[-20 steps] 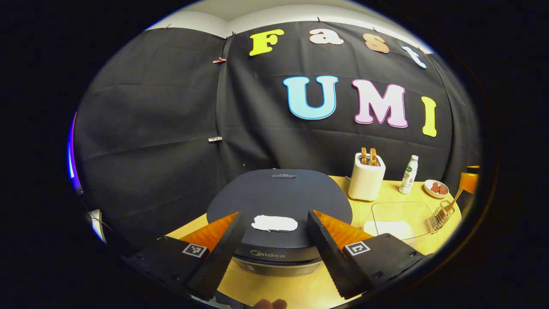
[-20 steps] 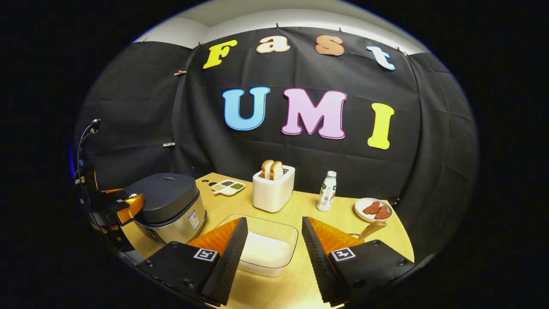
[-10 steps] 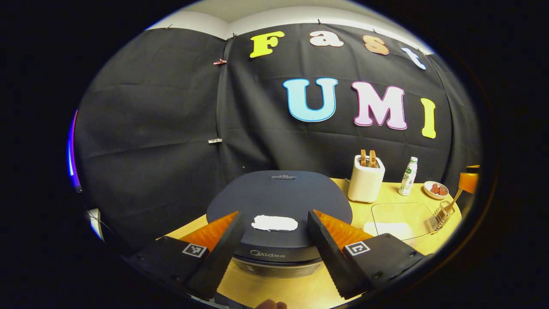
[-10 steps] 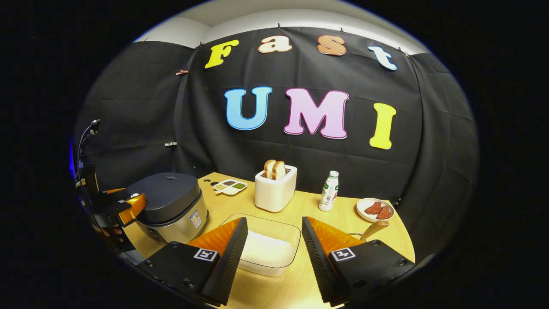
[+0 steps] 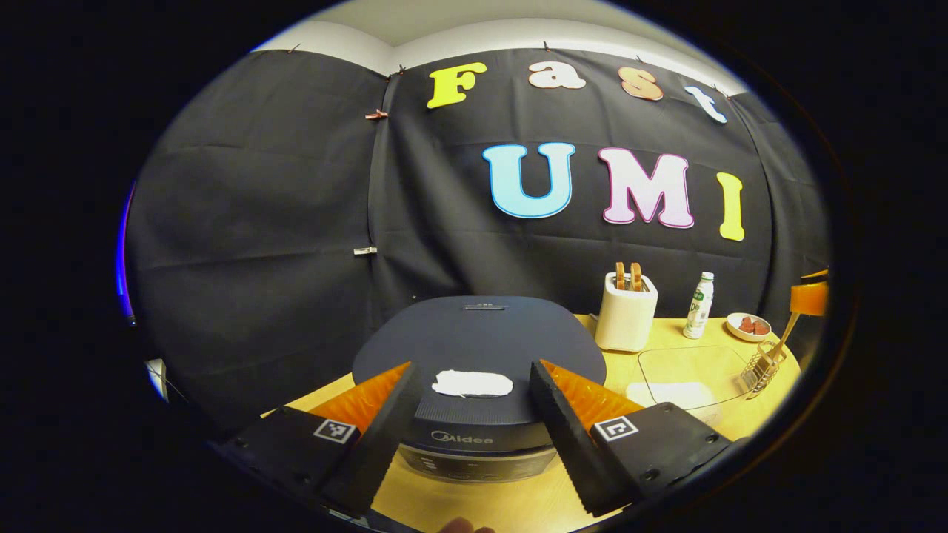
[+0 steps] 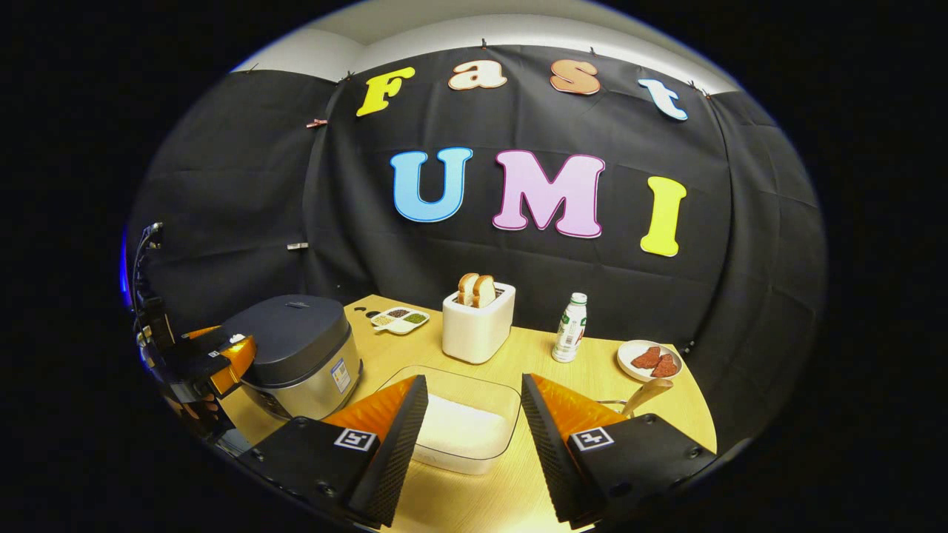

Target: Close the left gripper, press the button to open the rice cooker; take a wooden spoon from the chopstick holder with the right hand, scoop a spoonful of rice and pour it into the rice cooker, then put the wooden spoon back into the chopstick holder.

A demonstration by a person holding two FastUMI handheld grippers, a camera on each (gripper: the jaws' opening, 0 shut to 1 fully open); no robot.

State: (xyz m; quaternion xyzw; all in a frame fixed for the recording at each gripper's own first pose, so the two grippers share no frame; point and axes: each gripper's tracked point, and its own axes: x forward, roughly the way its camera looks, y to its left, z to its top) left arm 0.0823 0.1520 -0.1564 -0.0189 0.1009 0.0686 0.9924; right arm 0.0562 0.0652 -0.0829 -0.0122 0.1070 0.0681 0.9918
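The rice cooker [image 5: 478, 348], dark-lidded over a silver body, sits shut just ahead of the left gripper [image 5: 474, 414], its white button [image 5: 472, 383] between the spread fingers. The wooden spoon [image 6: 644, 394] stands tilted in the wire chopstick holder [image 5: 759, 368], just beyond the right gripper's [image 6: 474, 426] right finger. White rice [image 6: 459, 428] fills the clear container between its fingers.

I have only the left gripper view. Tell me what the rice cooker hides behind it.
Observer: A small divided dish of grains sits on the table behind the rice cooker.
Operator: Report the right tongs.
Observer: The right tongs are open and empty, with the rice container ahead between their fingers.
Operator: Place my left tongs.
Observer: The left tongs sit at the cooker's front, about lid height; contact is unclear.
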